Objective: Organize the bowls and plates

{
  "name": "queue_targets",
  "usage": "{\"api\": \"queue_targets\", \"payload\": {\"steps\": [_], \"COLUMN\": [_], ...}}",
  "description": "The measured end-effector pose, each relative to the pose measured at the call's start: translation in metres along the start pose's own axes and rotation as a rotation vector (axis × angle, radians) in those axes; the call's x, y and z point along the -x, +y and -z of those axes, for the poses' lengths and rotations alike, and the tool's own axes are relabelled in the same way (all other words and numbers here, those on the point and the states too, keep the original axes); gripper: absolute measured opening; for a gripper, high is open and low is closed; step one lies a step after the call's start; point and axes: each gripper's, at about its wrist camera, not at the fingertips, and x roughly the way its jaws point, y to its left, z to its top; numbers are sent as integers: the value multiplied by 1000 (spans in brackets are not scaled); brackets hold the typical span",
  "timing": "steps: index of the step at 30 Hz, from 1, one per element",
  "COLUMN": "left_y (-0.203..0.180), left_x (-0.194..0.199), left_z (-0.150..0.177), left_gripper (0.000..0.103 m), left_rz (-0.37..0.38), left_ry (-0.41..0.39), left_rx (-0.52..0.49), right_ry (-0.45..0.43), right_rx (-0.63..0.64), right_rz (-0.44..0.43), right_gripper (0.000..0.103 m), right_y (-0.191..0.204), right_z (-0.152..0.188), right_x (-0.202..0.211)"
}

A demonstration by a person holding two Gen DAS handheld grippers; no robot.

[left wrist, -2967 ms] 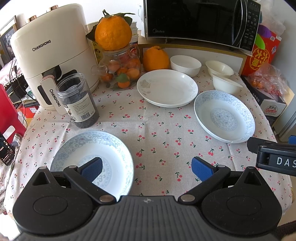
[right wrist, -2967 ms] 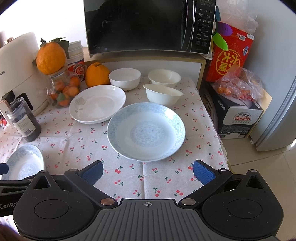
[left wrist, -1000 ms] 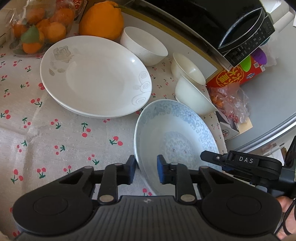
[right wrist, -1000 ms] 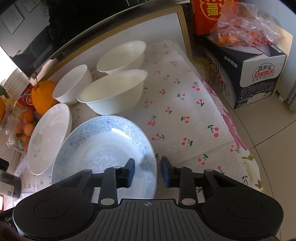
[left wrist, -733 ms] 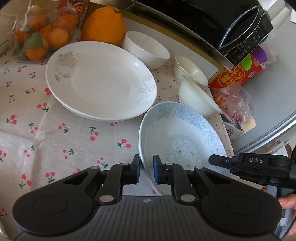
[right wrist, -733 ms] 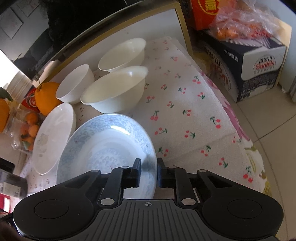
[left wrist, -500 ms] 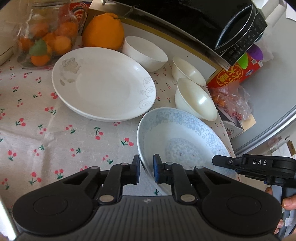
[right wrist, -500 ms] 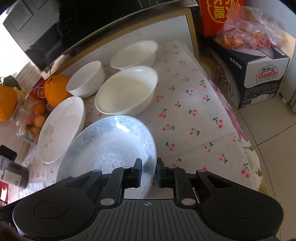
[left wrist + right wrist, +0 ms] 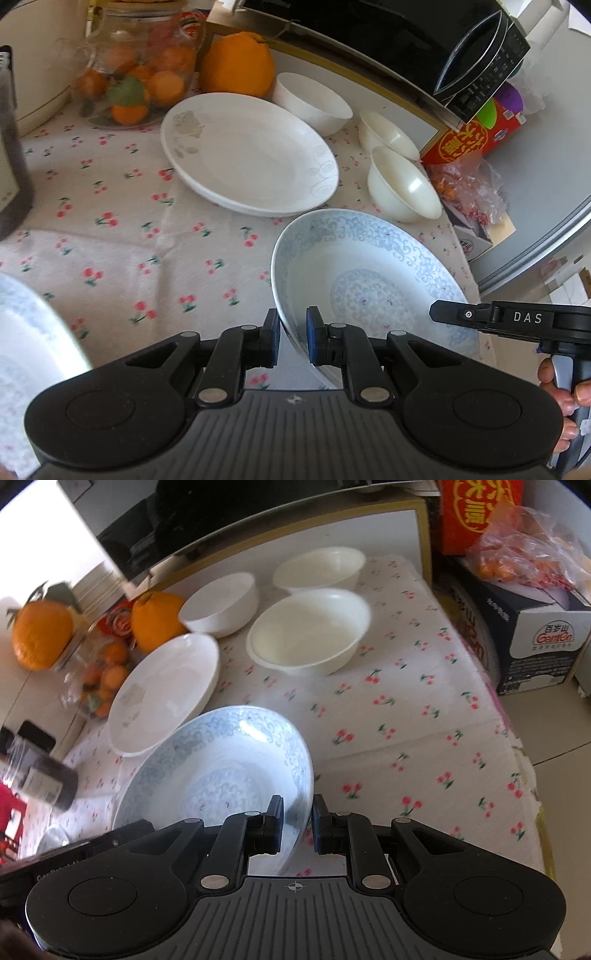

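Blue-patterned plate [image 9: 369,280] is partly hidden behind both tongs, its near rim cut off by their bodies. The left tongs [image 9: 291,338] clench its left rim and the right tongs [image 9: 297,823] its right rim, above the desk [image 9: 122,221].

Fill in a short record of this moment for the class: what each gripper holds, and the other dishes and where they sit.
left gripper: shut on the blue-patterned plate, left rim
right gripper: shut on the same plate, right rim
white plate: on the tablecloth, beyond the held plate
white bowls: three, near the microwave
second blue plate: lower left, blurred
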Motion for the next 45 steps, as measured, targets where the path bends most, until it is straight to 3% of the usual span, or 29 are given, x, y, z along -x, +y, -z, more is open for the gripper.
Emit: {"api": "queue_targets", "payload": {"steps": [15,45], "left_y": [21,21], "left_x": [22,18], "left_z": [7,9], "left_gripper": [13,13], "left_rz": [-91,-170], "left_ry": [-5,63], "left_rx": [-35,-45], "right_ry": [58,96], "right_rx": [56,87], "right_rz": [-17,13], "right_gripper": [16,21], "right_y": [39,50], "right_z": [19,25], "right_x": [-10,-23]}}
